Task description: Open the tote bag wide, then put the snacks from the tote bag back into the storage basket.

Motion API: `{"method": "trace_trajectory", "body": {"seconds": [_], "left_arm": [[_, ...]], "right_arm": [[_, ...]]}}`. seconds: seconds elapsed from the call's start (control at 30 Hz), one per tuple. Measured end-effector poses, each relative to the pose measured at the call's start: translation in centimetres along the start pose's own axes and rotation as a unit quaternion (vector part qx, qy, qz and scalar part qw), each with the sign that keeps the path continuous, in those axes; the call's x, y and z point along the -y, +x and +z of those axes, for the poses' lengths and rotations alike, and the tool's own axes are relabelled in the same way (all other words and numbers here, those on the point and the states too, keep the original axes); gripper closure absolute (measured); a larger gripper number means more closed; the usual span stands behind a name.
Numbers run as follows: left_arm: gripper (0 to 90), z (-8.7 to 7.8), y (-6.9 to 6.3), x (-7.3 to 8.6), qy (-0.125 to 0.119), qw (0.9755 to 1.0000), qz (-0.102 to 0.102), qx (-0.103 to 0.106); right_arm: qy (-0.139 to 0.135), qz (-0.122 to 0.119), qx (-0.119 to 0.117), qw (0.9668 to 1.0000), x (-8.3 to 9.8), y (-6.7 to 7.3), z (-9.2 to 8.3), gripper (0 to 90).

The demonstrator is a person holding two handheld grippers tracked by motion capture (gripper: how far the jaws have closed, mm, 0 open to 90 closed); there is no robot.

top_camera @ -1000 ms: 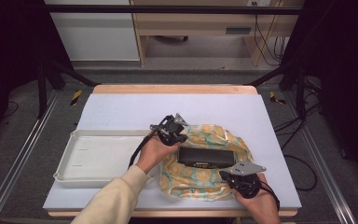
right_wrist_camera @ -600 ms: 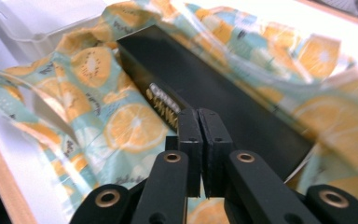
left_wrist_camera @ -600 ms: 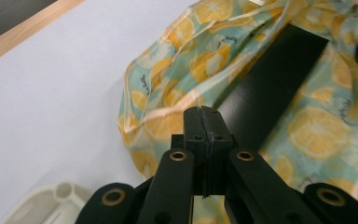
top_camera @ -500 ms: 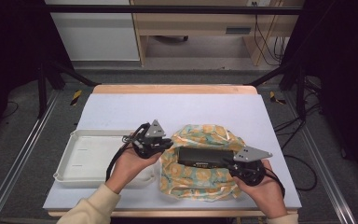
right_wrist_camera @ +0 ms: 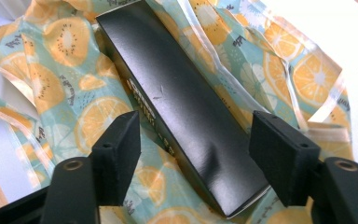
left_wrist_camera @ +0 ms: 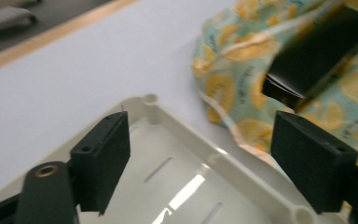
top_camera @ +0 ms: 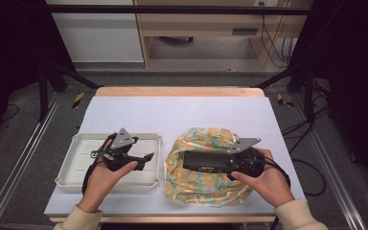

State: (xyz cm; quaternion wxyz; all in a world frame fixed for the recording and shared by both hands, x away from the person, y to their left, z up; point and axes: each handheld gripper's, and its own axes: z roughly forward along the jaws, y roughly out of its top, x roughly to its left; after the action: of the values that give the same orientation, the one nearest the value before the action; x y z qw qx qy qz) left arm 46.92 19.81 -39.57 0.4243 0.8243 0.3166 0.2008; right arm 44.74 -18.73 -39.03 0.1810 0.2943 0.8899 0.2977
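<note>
The long black cardboard box (top_camera: 206, 161) lay on the fruit-print plastic bag (top_camera: 191, 184), apparently not yet wrapped. Both grippers, left (top_camera: 146, 157) and right (right_wrist_camera: 193, 154), had just opened and held nothing.

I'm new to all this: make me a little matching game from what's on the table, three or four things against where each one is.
Things:
1. black box
2. fruit-print bag
3. white tray
4. left tool

Places or states:
A. on the table's left side, nothing lying in it
B. lying on the patterned material
C. jaws apart, nothing between them, over the tray
D. crumpled on the table, right of the tray

Pairs: 1-B, 2-D, 3-A, 4-C
</note>
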Motion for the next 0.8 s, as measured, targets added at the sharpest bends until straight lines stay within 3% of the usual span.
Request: {"method": "trace_trajectory", "body": {"seconds": [0.03, 0.2, 0.27, 0.57, 0.7, 0.73, 0.8], "left_arm": [[15.1, -1.1, 0.5, 0.4, -0.018, 0.9998, -0.009, -0.008], [9.2, -2.2, 0.6, 1.3, -0.022, 0.9993, 0.007, -0.028], [8.9, -2.6, 0.8, 2.1, -0.029, 0.9988, 0.001, -0.040], [8.9, -4.0, 1.8, 3.2, -0.039, 0.9980, -0.020, -0.045], [8.9, -4.5, 2.2, 4.0, -0.039, 0.9978, -0.033, -0.042], [9.0, -4.6, 2.3, 4.1, -0.039, 0.9978, -0.034, -0.042], [9.4, -4.7, 2.3, 4.3, -0.041, 0.9974, -0.036, -0.047]], "right_arm": [[0.003, -0.004, -0.002, 1.0000, -0.1, 0.0, 0.0, 31.2], [0.017, -0.033, -0.002, 0.9993, -0.2, -0.2, -0.3, 29.1], [0.026, -0.052, -0.004, 0.9983, -0.1, -0.5, -0.3, 29.2], [0.061, -0.074, -0.021, 0.9951, -0.4, -1.2, -0.2, 34.4], [0.074, -0.091, -0.039, 0.9924, -0.6, -1.1, 0.0, 35.3], [0.080, -0.106, -0.049, 0.9899, -0.8, -0.8, 0.0, 36.0], [0.082, -0.108, -0.050, 0.9895, -0.8, -0.7, 0.0, 36.0]]}}
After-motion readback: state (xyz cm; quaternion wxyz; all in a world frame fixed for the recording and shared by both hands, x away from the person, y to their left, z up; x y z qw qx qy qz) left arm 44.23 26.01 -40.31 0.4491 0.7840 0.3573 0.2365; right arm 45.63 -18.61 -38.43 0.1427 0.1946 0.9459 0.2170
